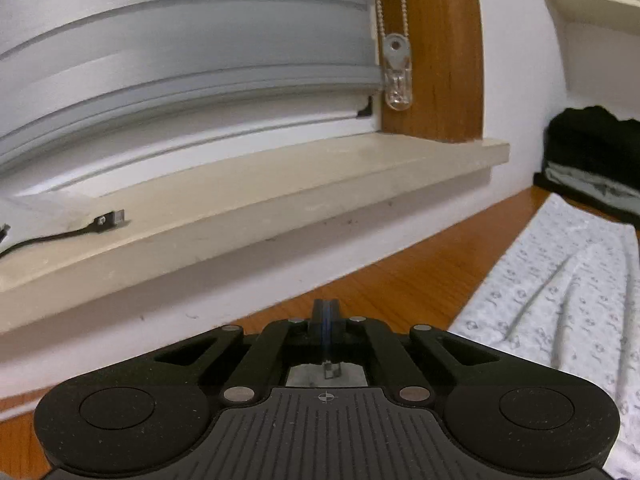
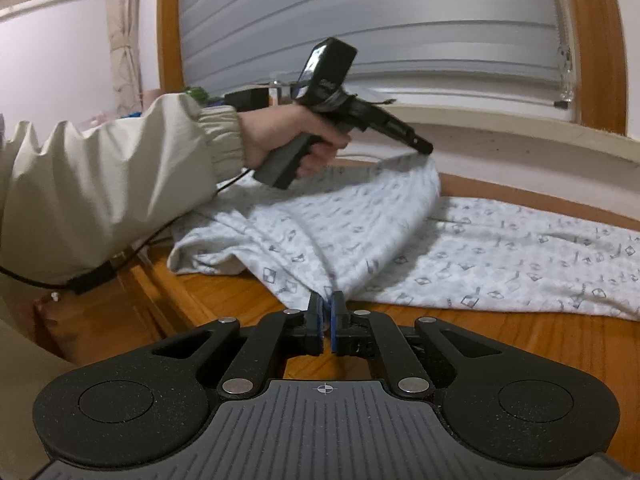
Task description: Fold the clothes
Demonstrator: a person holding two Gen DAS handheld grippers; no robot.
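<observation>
Mid-fold, both claws were clamped on the patterned garment (image 2: 500, 256), the right gripper (image 2: 328, 312) pinching its near edge, the left gripper (image 2: 424, 148) lifting the far corner, apparently next to carry it across the wooden table (image 2: 520, 344) ahead.

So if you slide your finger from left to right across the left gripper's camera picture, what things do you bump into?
Black cable plug on the windowsill → clear blind-cord weight → wooden window frame → white patterned cloth → dark pile of clothes.
</observation>
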